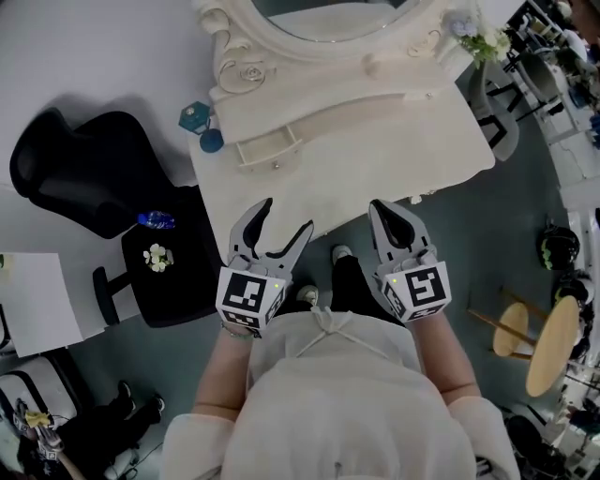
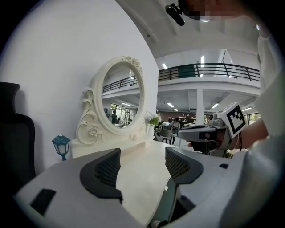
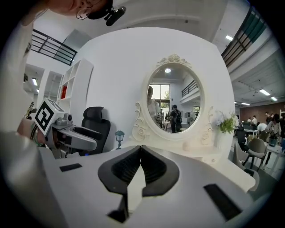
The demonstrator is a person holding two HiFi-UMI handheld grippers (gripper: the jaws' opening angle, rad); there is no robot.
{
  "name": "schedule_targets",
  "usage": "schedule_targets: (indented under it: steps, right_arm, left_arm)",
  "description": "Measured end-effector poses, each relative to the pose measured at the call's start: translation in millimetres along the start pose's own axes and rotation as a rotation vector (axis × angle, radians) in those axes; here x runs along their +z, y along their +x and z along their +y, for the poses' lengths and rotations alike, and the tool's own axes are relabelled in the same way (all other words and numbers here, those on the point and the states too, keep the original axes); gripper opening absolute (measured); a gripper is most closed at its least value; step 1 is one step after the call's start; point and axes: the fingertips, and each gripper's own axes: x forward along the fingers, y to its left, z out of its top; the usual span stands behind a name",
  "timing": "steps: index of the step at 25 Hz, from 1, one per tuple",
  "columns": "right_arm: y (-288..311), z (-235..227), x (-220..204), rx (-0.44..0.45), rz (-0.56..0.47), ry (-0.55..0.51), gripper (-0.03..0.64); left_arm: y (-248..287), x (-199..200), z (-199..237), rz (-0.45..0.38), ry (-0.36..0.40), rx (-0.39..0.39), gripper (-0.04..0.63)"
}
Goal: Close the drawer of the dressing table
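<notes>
The white dressing table (image 1: 375, 155) with an oval mirror (image 1: 328, 19) stands in front of me. A small drawer (image 1: 269, 150) juts out, open, from the raised ledge at the table's left. Over the table's near edge, well short of the drawer, my left gripper (image 1: 286, 217) is open with nothing between its jaws. To its right, level with it, my right gripper (image 1: 382, 208) is shut and empty. In the left gripper view the open left gripper (image 2: 141, 162) faces the mirror (image 2: 120, 95). In the right gripper view the shut right gripper (image 3: 140, 150) also faces the mirror (image 3: 173, 98).
A black office chair (image 1: 94, 178) stands left of the table, with a blue bottle (image 1: 155, 220) on its seat. A blue lantern (image 1: 194, 115) sits at the table's left corner, white flowers (image 1: 483, 42) at the far right. A wooden stool (image 1: 548, 342) stands to my right.
</notes>
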Motion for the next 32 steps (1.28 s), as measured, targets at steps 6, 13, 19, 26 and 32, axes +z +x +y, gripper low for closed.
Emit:
schedule_targets:
  steps: [6, 13, 19, 26, 32]
  right_arm:
    - [61.5, -14.9, 2.2, 0.146, 0.023, -0.030, 0.007]
    - [132.8, -45.2, 7.6, 0.314, 0.011, -0.048, 0.006]
    - [188.8, -50.1, -15.2, 0.482, 0.037, -0.054, 0.006]
    - [233.3, -46.1, -44.9, 0.581, 0.085, -0.039, 0.007]
    - [257.2, -43.9, -64.5, 0.607, 0.117, -0.029, 0.007]
  left_arm:
    - [30.2, -6.3, 34.2, 0.020, -0.041, 0.123, 0.331]
    - [72.5, -8.2, 70.7, 0.012, -0.072, 0.296, 0.330]
    - [95.8, -43.9, 99.2, 0.059, -0.162, 0.437, 0.331]
    - [116.0, -98.5, 128.1, 0.141, -0.237, 0.555, 0.330]
    - [128.6, -146.3, 144.9, 0.164, -0.357, 0.624, 0.323]
